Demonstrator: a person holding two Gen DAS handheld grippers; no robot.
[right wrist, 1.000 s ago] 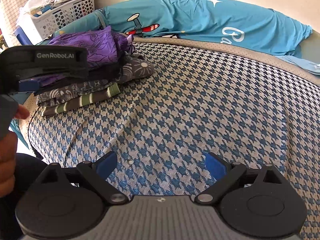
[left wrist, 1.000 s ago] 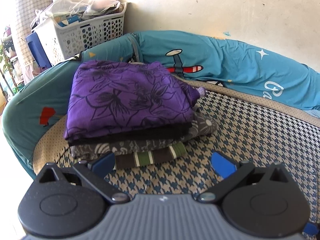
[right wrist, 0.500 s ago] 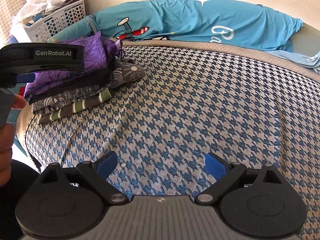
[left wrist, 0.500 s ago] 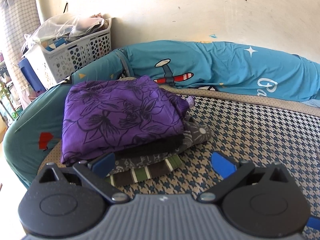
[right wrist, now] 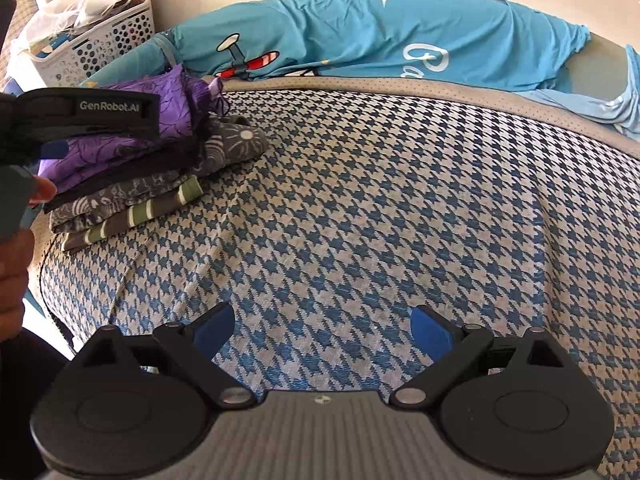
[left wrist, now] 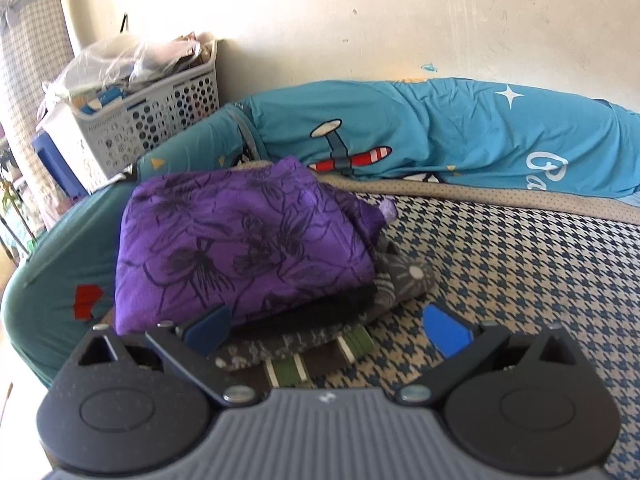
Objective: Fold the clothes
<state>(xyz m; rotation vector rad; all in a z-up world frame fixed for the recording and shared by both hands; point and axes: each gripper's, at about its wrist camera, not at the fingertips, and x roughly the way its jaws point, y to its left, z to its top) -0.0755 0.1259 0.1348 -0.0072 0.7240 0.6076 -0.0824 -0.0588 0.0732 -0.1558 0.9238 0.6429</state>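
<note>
Resting on a houndstooth bed (right wrist: 380, 184), a stack (left wrist: 256, 280) of folded clothes has a purple floral piece (left wrist: 240, 240) on top. The left gripper (left wrist: 326, 326) hovers at its near edge, fingers apart, perhaps touching. The right gripper (right wrist: 322, 326), also spread, hangs over bare cover.

1. Right gripper (right wrist: 322, 326), blue-padded jaws spread apart, above blue-and-cream houndstooth bedcover (right wrist: 400, 208).
2. Stack of folded clothes (right wrist: 152, 176), purple floral garment (right wrist: 120, 148) on top.
3. Left gripper (right wrist: 52, 148), black, beside stack.
4. White perforated plastic basket (right wrist: 100, 40).
</note>
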